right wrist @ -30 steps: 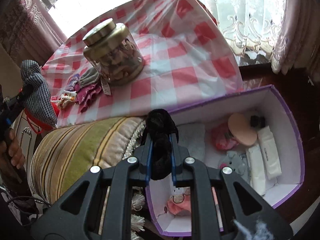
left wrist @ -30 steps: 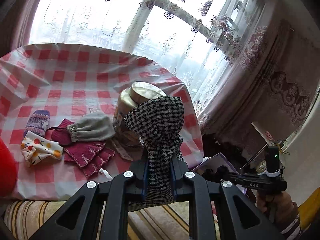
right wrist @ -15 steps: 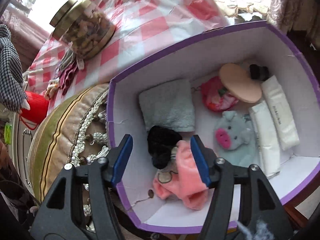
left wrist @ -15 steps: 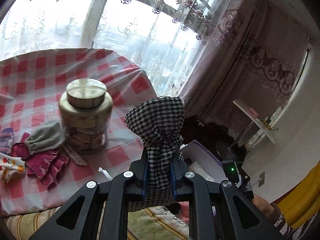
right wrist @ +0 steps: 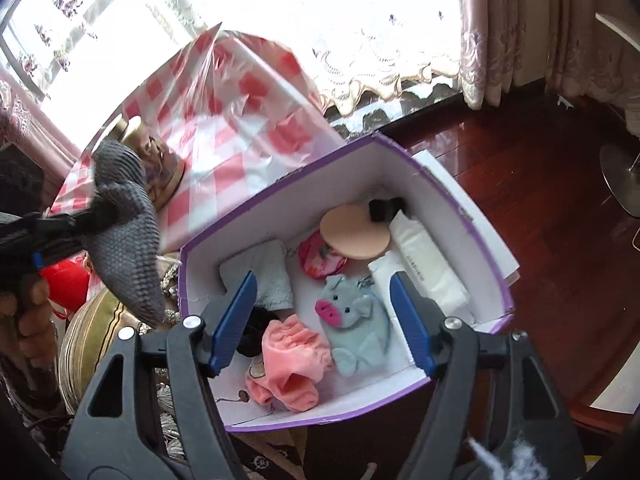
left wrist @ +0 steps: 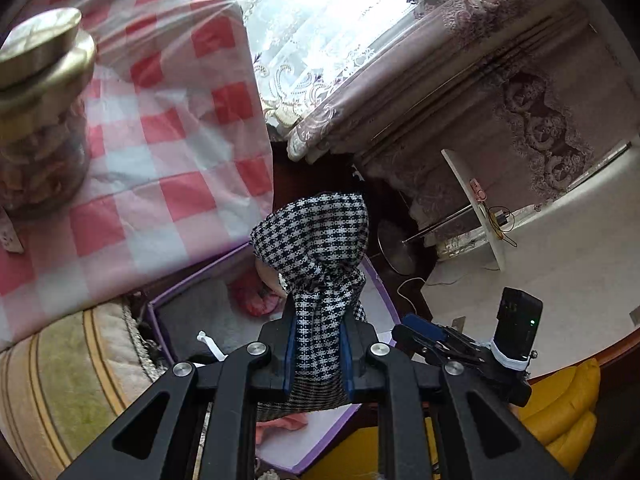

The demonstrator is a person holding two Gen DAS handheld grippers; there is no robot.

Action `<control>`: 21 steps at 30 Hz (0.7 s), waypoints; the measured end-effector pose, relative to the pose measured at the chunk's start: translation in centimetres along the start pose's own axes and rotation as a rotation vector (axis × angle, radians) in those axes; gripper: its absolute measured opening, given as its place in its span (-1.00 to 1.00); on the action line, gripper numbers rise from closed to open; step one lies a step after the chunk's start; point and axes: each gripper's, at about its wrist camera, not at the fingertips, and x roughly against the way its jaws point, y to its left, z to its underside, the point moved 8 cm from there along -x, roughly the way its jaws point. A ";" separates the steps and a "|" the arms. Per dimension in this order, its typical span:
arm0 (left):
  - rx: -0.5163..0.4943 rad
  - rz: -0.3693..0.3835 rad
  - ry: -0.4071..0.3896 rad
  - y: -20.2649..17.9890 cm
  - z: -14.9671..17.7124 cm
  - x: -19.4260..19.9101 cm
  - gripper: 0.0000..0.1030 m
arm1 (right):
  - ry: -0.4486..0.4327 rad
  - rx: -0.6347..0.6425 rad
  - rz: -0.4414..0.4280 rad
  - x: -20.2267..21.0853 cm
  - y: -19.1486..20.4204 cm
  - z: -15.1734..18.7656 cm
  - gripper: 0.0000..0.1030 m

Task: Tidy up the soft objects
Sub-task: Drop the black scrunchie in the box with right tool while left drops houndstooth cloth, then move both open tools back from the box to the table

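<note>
Checked cloth (left wrist: 316,248) is pinched in my left gripper (left wrist: 318,354) above the purple box (right wrist: 280,196) beside the table (left wrist: 168,152), while my right gripper (right wrist: 322,324), jaws just opened wide and empty, hangs over the black scrunchie (right wrist: 252,332) in that box.

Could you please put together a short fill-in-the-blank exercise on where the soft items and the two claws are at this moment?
1. The left claw is shut on a black-and-white ____ cloth pouch.
2. The right claw stands ____ above the purple box, holding nothing.
3. In the box, the grey toy pig lies beside a crumpled ____ garment.
4. On the checked tablecloth stands a glass jar with a ____ lid.

Missing words: houndstooth; open; pink; gold
</note>
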 end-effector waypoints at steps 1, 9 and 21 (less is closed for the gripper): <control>0.028 0.007 0.011 0.2 0.0 -0.7 -0.62 | -0.010 -0.003 -0.009 0.3 0.1 -0.3 0.41; 0.118 -0.089 0.070 3.9 0.4 -4.8 0.06 | -0.067 0.024 -0.061 2.5 1.8 -1.5 0.41; 0.107 -0.137 -0.119 8.3 1.3 5.3 0.06 | -0.104 0.171 -0.226 4.0 10.9 -3.2 0.41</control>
